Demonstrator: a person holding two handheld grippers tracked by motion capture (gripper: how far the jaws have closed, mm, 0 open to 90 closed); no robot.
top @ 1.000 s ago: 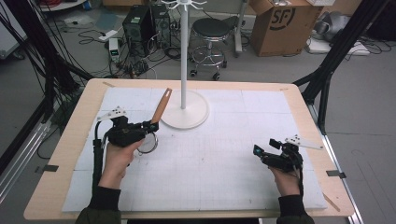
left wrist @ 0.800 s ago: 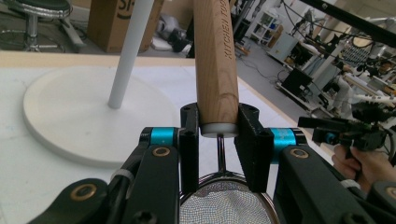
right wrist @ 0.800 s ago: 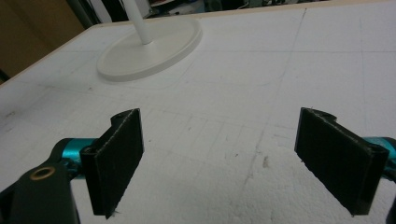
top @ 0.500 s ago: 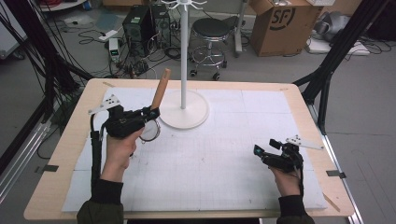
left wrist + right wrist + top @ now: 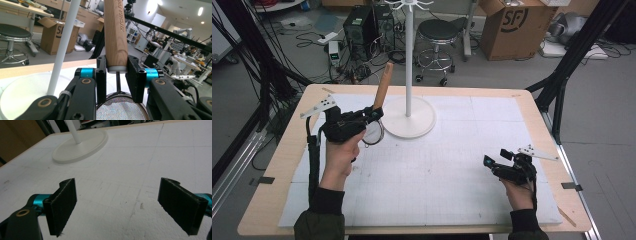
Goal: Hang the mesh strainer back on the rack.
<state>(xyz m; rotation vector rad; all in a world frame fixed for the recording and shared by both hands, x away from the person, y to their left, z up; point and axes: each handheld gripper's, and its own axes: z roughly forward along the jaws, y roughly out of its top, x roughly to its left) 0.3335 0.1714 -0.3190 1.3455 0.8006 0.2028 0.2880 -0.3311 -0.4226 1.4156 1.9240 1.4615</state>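
The table (image 5: 282, 190) fills the middle and lower part of the high view, and the white stand (image 5: 408, 116) rises from its round base at upper centre, its pole running up the left of the left gripper view. Just left of that base, the left gripper (image 5: 374, 116) is clamped on the wooden handle of the strainer (image 5: 115, 37), which points up and slightly right with its mesh bowl hanging below the jaws. At lower right, the right gripper (image 5: 488, 162) rests low over the mat, jaws spread wide and holding nothing
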